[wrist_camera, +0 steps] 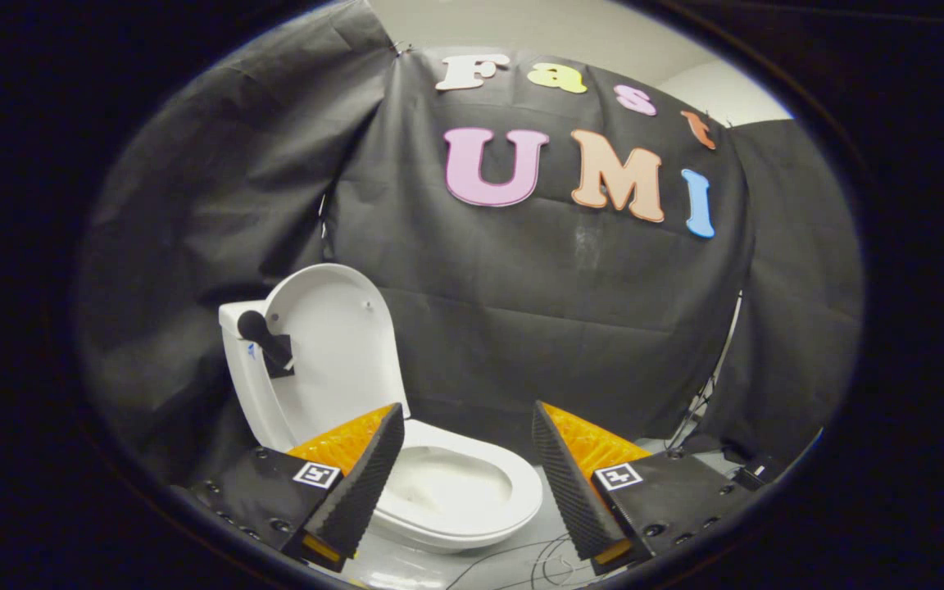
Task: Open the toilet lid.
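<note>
A white toilet stands ahead and to the left of my fingers. Its lid point(333, 344) is raised, leaning back against the tank point(236, 360). The seat point(472, 516) lies flat around the open bowl point(447, 483), which sits between and just beyond my fingertips. A black knob-ended handle point(263, 338) sticks out from the lid's left edge. My gripper point(468, 426) is open, with nothing between its orange and black fingers point(361, 483). It hovers apart from the toilet, touching nothing.
Black cloth walls close in behind and on both sides of the toilet. Thin cables point(537, 561) lie on the pale floor in front of the bowl. More cables point(705, 401) run down at the right wall's seam.
</note>
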Demonstrator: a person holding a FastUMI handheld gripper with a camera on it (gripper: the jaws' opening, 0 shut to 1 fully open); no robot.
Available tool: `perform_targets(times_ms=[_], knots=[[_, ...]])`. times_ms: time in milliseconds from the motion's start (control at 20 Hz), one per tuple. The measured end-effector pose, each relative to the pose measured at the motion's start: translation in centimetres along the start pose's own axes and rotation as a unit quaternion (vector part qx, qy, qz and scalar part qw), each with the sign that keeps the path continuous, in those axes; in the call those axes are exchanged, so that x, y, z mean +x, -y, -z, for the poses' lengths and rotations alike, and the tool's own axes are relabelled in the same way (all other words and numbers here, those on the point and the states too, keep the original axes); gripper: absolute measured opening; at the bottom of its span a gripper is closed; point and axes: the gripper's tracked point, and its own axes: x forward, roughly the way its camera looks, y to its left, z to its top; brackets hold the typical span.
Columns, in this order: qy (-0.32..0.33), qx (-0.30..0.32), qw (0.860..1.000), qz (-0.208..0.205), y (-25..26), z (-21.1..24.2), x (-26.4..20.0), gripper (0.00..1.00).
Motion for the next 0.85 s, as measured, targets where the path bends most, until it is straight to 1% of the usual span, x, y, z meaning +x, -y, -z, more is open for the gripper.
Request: perform_targets(times_ms=[150, 300, 600, 850], knots=[[0.010, 0.022, 1.000, 0.014, 1.7, -0.2, -0.4, 0.97], [0.026, 0.038, 0.999, 0.010, 1.9, -1.1, -0.8, 0.97], [0.003, 0.010, 1.000, -0.001, 1.6, -0.5, -1.0, 0.97], [-0.002, 0.017, 1.000, -0.010, 1.4, -0.5, -1.5, 0.97]])
